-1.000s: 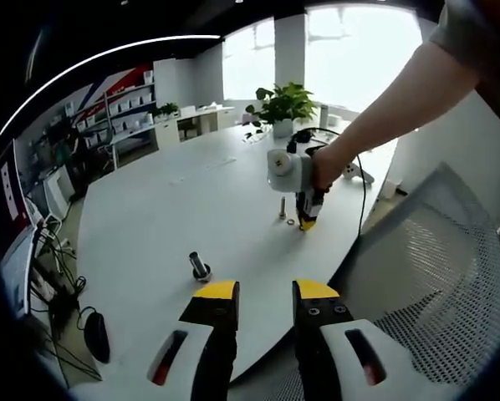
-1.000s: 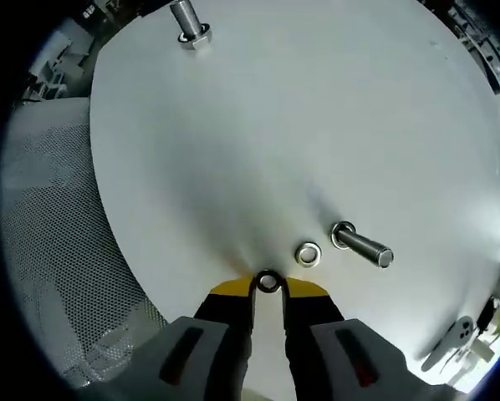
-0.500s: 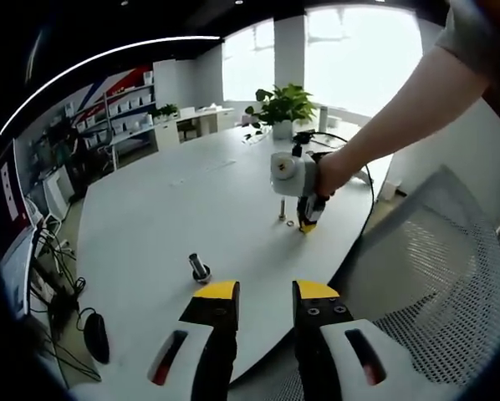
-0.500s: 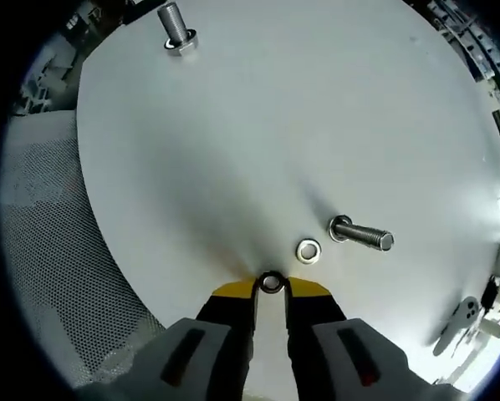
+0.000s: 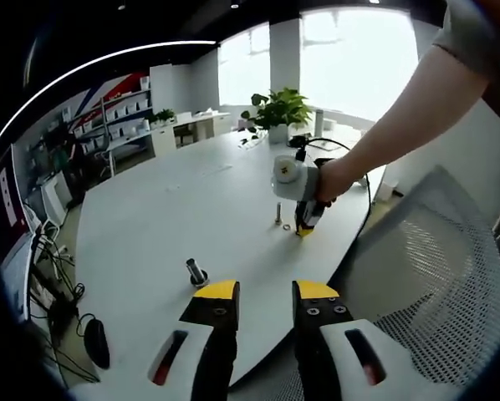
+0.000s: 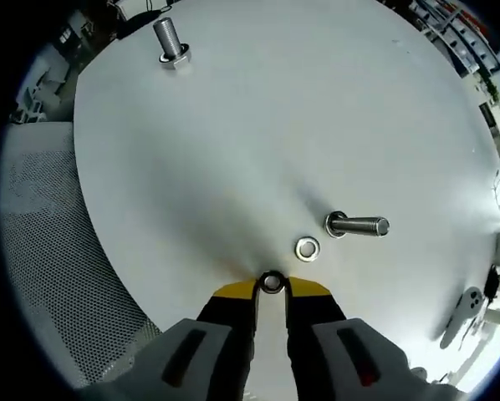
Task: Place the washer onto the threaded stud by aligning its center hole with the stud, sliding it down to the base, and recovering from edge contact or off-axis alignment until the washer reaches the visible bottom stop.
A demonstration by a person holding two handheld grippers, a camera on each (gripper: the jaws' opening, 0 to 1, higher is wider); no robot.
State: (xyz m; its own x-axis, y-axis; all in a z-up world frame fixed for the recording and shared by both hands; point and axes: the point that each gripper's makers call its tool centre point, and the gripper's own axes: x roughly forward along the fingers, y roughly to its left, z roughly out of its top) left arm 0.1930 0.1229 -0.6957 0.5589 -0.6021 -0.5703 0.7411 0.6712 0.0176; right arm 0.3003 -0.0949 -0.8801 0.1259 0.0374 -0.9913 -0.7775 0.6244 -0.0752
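My right gripper is shut on a small steel washer, pinched edge-on between its yellow tips just above the white table. A second washer lies flat on the table a short way ahead. Just beyond it stands a threaded stud on its hex base. Another stud stands far off near the table's edge. In the left gripper view, my left gripper is open and holds nothing; a stud stands in front of it. A hand holds the right gripper tip-down beside the farther stud.
A grey mesh chair sits beside the table edge, and the chair also appears on the right of the left gripper view. A potted plant and a cable are at the table's far end. A white device lies near the rim.
The right gripper keeps the washer in its tips and has shifted slightly; the stud and loose washer sit a little higher in its view. The left gripper has barely moved.
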